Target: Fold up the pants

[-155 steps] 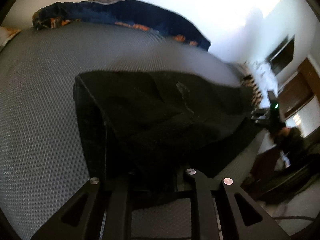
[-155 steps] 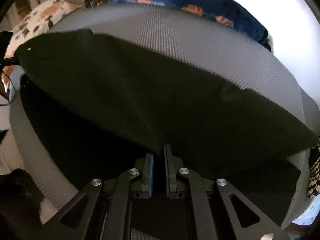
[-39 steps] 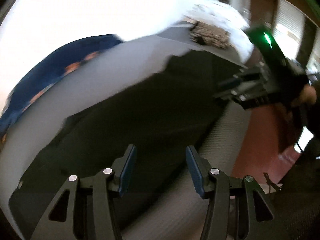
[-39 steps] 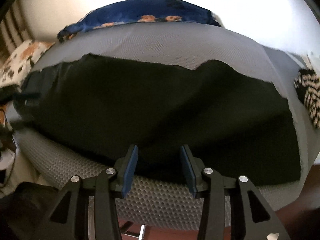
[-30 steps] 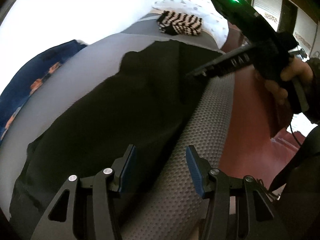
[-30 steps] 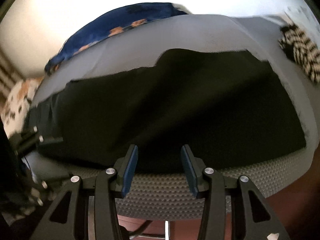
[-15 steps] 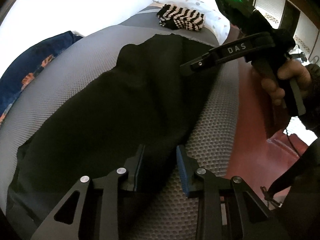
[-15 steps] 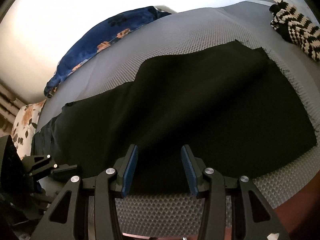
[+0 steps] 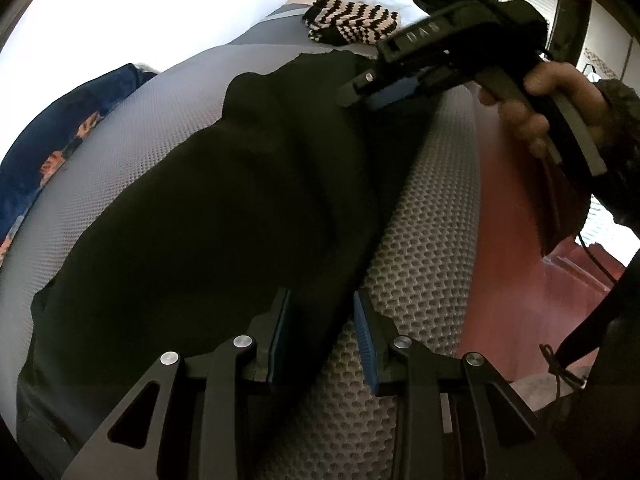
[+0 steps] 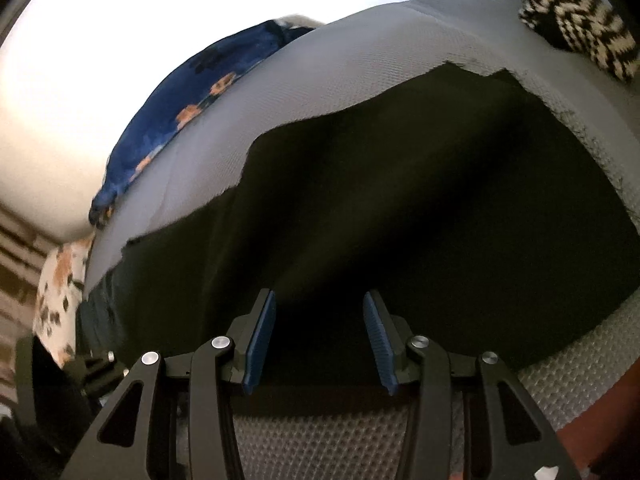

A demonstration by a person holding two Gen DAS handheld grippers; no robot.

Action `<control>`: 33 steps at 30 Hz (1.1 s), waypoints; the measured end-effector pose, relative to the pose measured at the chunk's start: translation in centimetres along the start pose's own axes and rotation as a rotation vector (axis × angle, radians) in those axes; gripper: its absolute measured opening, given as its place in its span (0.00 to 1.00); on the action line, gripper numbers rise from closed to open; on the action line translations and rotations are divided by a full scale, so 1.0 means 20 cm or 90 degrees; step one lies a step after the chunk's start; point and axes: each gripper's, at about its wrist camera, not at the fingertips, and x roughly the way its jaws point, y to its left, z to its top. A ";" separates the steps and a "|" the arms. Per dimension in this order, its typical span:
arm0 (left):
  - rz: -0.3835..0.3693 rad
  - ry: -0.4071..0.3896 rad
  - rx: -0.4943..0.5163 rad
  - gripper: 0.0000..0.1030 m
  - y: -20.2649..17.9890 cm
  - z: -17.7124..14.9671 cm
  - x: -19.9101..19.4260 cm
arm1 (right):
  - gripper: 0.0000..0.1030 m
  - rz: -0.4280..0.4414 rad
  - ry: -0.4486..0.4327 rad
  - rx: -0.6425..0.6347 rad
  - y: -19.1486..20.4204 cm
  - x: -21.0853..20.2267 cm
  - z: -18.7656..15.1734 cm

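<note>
1. Lying flat on the grey mattress (image 9: 436,208), the black pants (image 9: 224,208) run along its near edge.
2. Left gripper (image 9: 322,334): jaws apart, straddling the pants' near edge, not clamped.
3. Right gripper (image 10: 318,338): jaws apart, over the pants (image 10: 420,208); contact cannot be told.
4. A striped knit (image 10: 580,28) lies beyond the pants; a blue blanket (image 10: 192,96) lies at the far side.

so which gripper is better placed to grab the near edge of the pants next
Left, probably. The left gripper is open with the near edge of the black pants running between its fingers. The right gripper is open too, but over the middle of the cloth.
</note>
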 end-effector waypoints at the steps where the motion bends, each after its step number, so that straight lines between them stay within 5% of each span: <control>1: -0.004 -0.001 -0.010 0.31 0.01 0.00 0.00 | 0.43 0.007 -0.002 0.010 -0.01 0.00 0.01; 18: -0.053 0.002 -0.081 0.31 0.15 0.04 -0.01 | 0.43 0.100 -0.006 0.050 0.03 0.03 0.15; 24: -0.038 -0.012 -0.106 0.31 0.20 0.04 -0.02 | 0.42 0.057 -0.013 0.037 0.05 0.05 0.17; 27: -0.028 -0.016 -0.094 0.30 0.18 0.03 -0.02 | 0.23 0.031 -0.015 0.035 0.04 0.07 0.20; 33: -0.030 -0.010 -0.093 0.30 0.17 0.02 0.00 | 0.17 0.009 -0.001 -0.001 0.12 0.15 0.26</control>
